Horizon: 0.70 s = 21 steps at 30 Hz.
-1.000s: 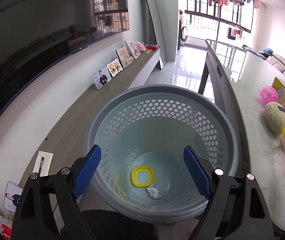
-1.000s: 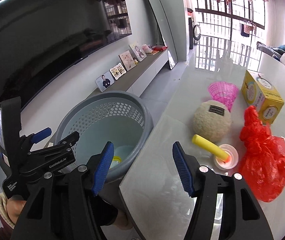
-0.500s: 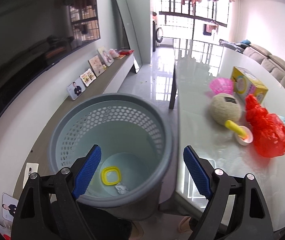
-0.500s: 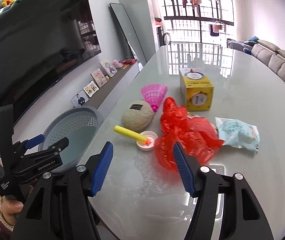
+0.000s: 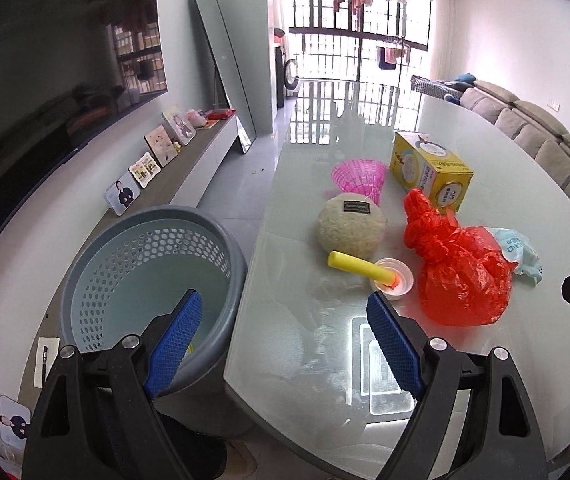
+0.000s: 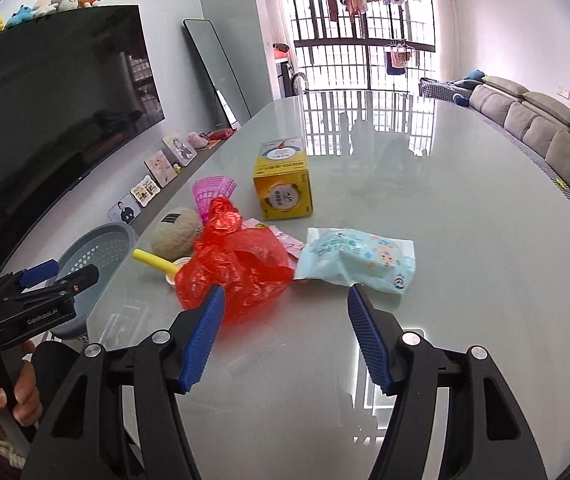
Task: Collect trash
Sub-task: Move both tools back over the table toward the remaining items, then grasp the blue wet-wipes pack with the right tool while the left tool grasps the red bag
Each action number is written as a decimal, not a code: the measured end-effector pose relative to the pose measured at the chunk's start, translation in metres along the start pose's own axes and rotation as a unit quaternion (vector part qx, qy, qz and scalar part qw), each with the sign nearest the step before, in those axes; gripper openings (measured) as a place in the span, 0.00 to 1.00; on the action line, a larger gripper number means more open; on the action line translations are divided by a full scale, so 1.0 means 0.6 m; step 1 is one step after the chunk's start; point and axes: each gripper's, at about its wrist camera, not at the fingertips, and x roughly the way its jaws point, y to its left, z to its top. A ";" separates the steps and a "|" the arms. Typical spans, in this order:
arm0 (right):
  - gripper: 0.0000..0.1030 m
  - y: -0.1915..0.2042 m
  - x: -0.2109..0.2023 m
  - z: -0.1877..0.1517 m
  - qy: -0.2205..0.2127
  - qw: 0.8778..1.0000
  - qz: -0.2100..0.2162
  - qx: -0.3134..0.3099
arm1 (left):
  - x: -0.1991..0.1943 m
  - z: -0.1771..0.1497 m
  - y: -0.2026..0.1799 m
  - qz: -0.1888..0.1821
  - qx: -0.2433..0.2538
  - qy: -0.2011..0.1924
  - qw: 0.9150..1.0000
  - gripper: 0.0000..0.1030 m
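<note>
A: Both grippers have swung from the waste basket (image 5: 153, 280) to the worktop (image 6: 425, 208); right gripper (image 6: 283, 336) jaws have just been opening, empty.

B: Left gripper (image 5: 283, 344) jaws stand wide, empty. Risk: the red plastic bag (image 6: 237, 272), just ahead, slips on the glossy surface.

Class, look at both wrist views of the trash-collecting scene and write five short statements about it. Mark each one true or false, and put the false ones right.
1. The red plastic bag lies on the table. True.
2. The yellow box is inside the grey basket. False: it stands on the table, behind the bag.
3. The right gripper holds nothing. True: its jaws, which have just been opening, are apart with only table between them.
4. The yellow foam stick rests with one end in the small white cup. True.
5. The left gripper is shut on the light blue packet. False: it is open and empty, and the packet lies on the table beside the bag.
</note>
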 end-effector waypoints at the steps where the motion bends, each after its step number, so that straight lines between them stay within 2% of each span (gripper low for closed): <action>1: 0.61 -0.012 -0.001 0.000 0.000 1.000 0.001 0.000 | 0.002 0.002 -0.006 -0.001 0.001 0.002 1.000 0.80; 8: 0.61 -0.064 0.004 0.001 0.009 1.000 0.001 -0.017 | 0.006 0.006 -0.050 0.000 0.012 0.009 1.000 0.82; 14: 0.61 -0.106 0.013 0.008 0.021 0.999 0.024 -0.033 | 0.005 0.012 -0.077 0.008 0.016 0.007 1.000 0.82; 21: 0.63 -0.117 0.043 0.037 0.038 0.994 0.047 -0.091 | 0.008 0.013 -0.085 0.017 0.006 0.009 1.000 0.82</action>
